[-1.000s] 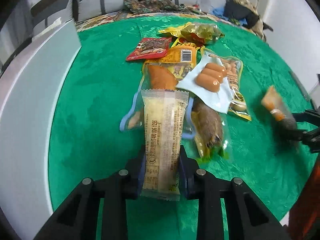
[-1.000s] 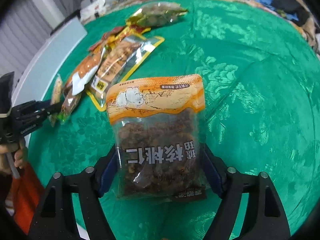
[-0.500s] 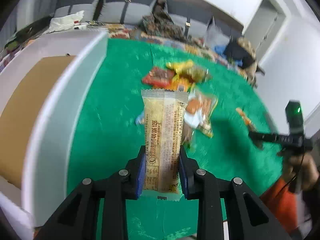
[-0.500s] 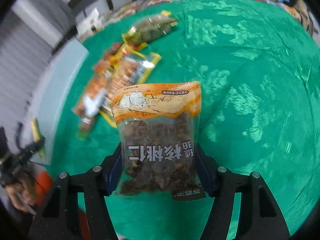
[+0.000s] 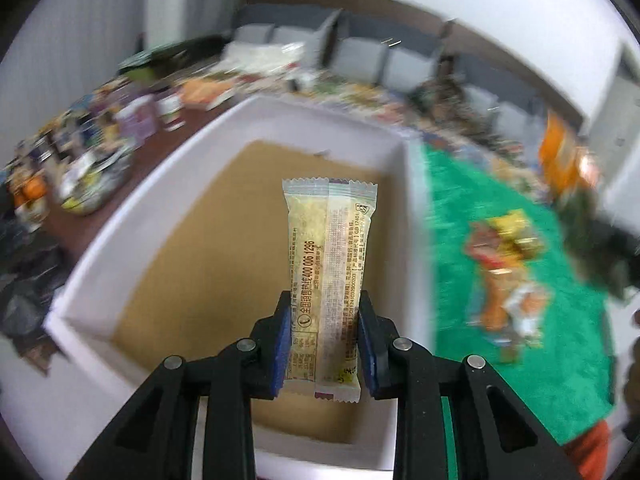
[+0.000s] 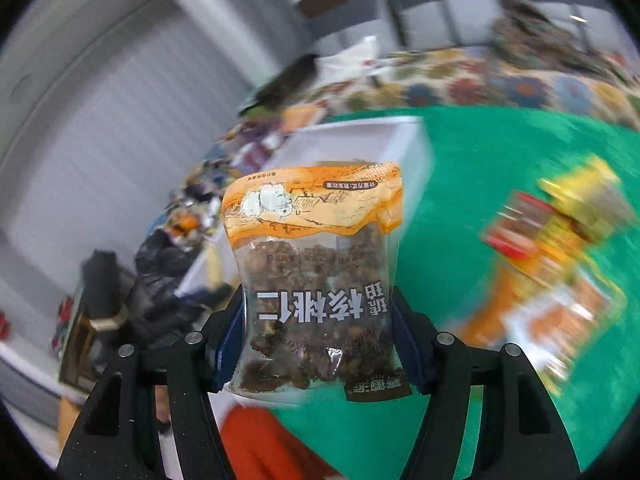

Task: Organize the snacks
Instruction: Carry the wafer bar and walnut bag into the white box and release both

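The left claw [image 5: 323, 344] pinches the lower part of a long pale-yellow bar in a clear crimped wrapper [image 5: 329, 272], its blue pads pressed to both long edges, and the bar stands upright over the brown cardboard floor of a white rectangular box [image 5: 416, 216], inside its rim and not yet let go. The right claw [image 6: 318, 334] has just been shifting its jaws, which now squeeze the waist of a clear pouch of dark brown nut pieces with an orange top band [image 6: 316, 280]; the pouch hangs above the green patterned cloth on the bench [image 6: 472, 168], with the same white box beyond it, so it appears to be on its way there. As for progress, the box floor looks bare where it shows, so I judge the sorting to be at its start: two packs are in the air and none yet stored. A blurred heap of red, yellow and orange snack packets [image 5: 504, 272] lies on the cloth, well apart from the box, and is left to move. On the bar's wrapper a printed hotline number reads "400 006 1296", with "GB 1740" partly legible near the top seam; the finer print is too small to read. The pouch carries large white Chinese characters, upside down to the camera, that seem to name walnut kernels, and a white sheep-like drawing on the orange band.
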Demonstrator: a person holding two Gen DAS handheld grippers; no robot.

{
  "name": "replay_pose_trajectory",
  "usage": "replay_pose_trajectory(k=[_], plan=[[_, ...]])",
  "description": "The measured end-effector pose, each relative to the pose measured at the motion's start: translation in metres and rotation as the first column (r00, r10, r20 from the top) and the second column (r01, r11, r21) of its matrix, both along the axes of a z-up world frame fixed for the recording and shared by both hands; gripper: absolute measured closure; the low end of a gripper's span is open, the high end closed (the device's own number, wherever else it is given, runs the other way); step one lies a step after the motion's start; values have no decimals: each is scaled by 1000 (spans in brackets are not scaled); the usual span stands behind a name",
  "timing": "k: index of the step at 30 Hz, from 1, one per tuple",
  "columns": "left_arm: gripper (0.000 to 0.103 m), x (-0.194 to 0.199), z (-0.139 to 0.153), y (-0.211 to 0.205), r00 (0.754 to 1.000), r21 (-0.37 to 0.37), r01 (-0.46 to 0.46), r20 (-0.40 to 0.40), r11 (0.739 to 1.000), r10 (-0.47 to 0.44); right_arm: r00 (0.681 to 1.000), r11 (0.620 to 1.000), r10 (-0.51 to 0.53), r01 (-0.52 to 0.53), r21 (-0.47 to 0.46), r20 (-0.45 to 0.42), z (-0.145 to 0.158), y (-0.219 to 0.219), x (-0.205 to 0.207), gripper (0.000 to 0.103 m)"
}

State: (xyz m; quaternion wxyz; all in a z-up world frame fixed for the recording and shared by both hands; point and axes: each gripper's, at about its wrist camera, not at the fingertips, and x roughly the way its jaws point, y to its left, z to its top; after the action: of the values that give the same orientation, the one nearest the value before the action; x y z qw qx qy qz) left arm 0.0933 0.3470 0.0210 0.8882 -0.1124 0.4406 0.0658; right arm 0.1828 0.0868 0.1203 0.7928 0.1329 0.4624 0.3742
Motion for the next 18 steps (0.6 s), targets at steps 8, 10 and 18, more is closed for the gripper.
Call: replay_pose_trajectory(k=[8,10,18], plan=[[11,-31,-28,43,988,-3,-148,-38,989,148,985,1000,18,-14,26,-171,-33,95,21,16],[11,-30,-30,40,987,9,-157,-34,988,157,989,999,40,-36,29,-143,-32,93,17,16],[11,-4,-10,-23,986,62,-99,137,993,90,991,982,-127,131,-139,36,-61,-14,6,17]])
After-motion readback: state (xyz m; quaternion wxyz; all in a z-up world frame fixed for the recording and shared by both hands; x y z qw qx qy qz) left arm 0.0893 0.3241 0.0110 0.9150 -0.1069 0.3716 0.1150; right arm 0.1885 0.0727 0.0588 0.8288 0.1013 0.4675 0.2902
